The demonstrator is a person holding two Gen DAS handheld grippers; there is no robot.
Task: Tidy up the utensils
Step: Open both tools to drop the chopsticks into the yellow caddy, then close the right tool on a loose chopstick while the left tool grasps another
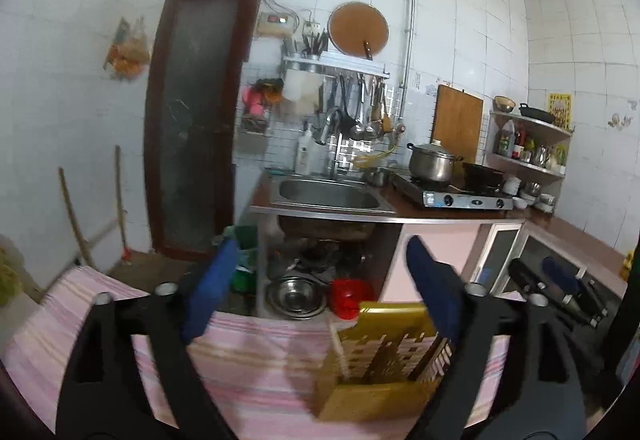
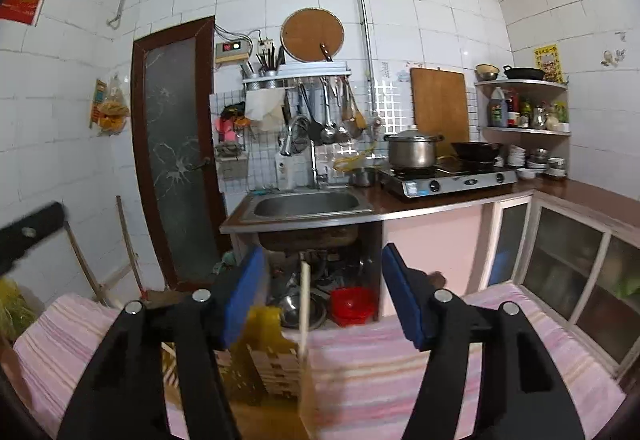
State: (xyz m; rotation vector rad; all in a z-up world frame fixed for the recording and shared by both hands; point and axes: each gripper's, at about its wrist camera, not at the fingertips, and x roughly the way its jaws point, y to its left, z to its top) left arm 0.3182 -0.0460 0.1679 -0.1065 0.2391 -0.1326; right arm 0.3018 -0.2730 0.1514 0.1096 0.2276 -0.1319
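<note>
My left claw point(image 1: 316, 292) stands with its blue-padded fingers point(image 1: 208, 296) wide apart and nothing between them. My right claw point(image 2: 324, 296) is also apart, somewhat less wide, with nothing pressed by its pads. In the left wrist view the right claw point(image 1: 560, 288) shows at the right edge, beyond the basket.

The yellow perforated plastic utensil basket point(image 1: 384, 360) lies on the pink striped cloth point(image 1: 256, 360) covering the table in front of me. In the left wrist view it sits low and right of centre, partly behind my right-hand finger. In the right wrist view the same basket point(image 2: 264, 356) sits low and left of centre, partly behind the left-hand finger. Both views are blurred here, so its contents cannot be told.

A pale wooden stick point(image 2: 305, 304), thin and near upright, stands at the basket's right side in the right wrist view, in the gap between the pads; whether it rests in the basket cannot be told.

Beyond the table edge:
- a stainless steel sink point(image 2: 306, 205) set in a brown counter;
- a steel lidded pot point(image 2: 412, 150) on a gas stove point(image 2: 448, 178);
- a red plastic container point(image 2: 352, 304) and a steel bowl point(image 1: 294, 298) on the floor below the sink;
- ladles hanging on a wall rack point(image 2: 296, 74).
</note>
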